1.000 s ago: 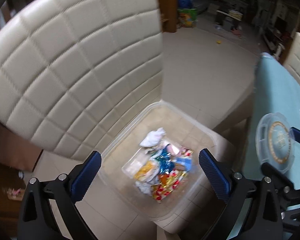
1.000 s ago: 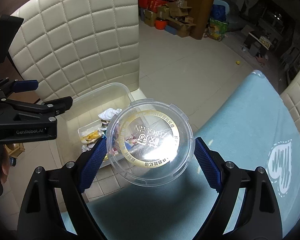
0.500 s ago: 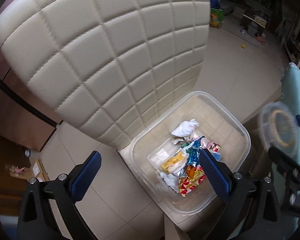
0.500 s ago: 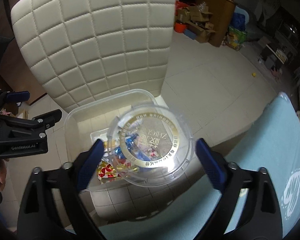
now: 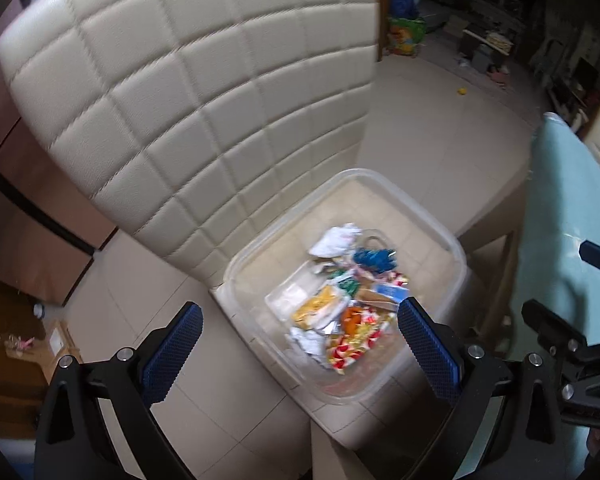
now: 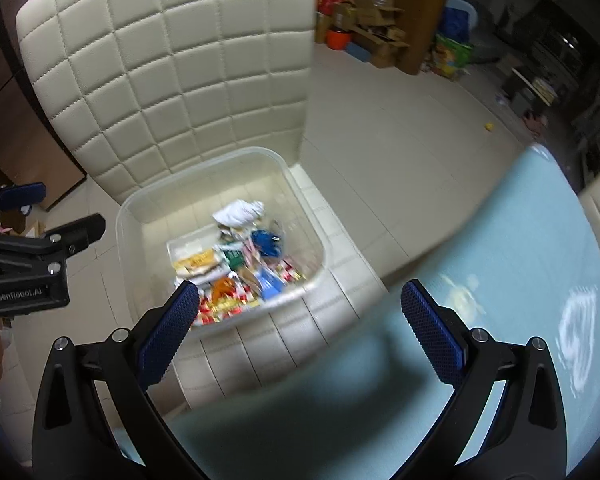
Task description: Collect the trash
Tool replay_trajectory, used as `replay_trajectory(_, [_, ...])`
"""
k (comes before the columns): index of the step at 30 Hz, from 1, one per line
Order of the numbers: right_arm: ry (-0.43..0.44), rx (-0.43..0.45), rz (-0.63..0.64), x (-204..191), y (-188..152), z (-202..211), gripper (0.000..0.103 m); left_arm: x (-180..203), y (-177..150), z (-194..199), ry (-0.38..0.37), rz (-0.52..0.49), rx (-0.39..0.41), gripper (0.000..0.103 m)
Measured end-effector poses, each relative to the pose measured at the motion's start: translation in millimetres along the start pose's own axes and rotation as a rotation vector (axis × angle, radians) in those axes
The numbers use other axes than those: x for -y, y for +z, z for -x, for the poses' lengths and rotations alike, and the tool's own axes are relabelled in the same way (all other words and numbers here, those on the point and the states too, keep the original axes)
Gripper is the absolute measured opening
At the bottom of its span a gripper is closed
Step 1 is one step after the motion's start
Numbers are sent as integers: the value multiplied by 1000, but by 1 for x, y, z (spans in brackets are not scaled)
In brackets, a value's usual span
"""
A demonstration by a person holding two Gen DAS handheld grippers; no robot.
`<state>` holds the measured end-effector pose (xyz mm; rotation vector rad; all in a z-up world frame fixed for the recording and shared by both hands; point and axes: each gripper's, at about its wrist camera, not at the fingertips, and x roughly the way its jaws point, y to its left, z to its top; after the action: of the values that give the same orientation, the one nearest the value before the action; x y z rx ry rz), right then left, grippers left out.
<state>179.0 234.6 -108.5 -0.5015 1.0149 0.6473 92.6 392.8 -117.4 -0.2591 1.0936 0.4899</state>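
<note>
A clear plastic bin (image 5: 456,248) (image 6: 124,216) stands on the seat of a cream quilted chair (image 5: 204,92) (image 6: 180,60). It holds a pile of wrappers and crumpled paper (image 5: 348,300) (image 6: 240,264). My left gripper (image 5: 300,348) is open and empty, hovering above the bin's near left side. My right gripper (image 6: 300,328) is open and empty, above the bin's near edge and the table edge. The round clear lid is not visible in either view; I cannot tell where it lies.
A table with a light blue cloth (image 6: 500,300) (image 5: 564,216) lies to the right of the chair. Beige tiled floor (image 6: 400,136) stretches behind. Boxes and shelves (image 6: 380,32) stand at the far wall. A brown cabinet (image 5: 16,216) is at the left.
The round clear lid held in my right gripper is gone from it; the jaws now stand open and empty. The right gripper pulled back towards the table. The left view shifted slightly.
</note>
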Motion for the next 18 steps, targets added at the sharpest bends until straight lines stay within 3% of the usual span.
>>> replay_trajectory(9, [-99, -18, -185, 50, -73, 65, 100, 74, -21, 64, -88, -146, 71, 95])
replay_trajectory(11, [-125, -13, -230, 60, -92, 81, 100, 97, -31, 82, -147, -195, 85, 95])
replay_trajectory(18, [-219, 7, -436, 101, -167, 141, 100, 157, -74, 128, -242, -309, 110, 96])
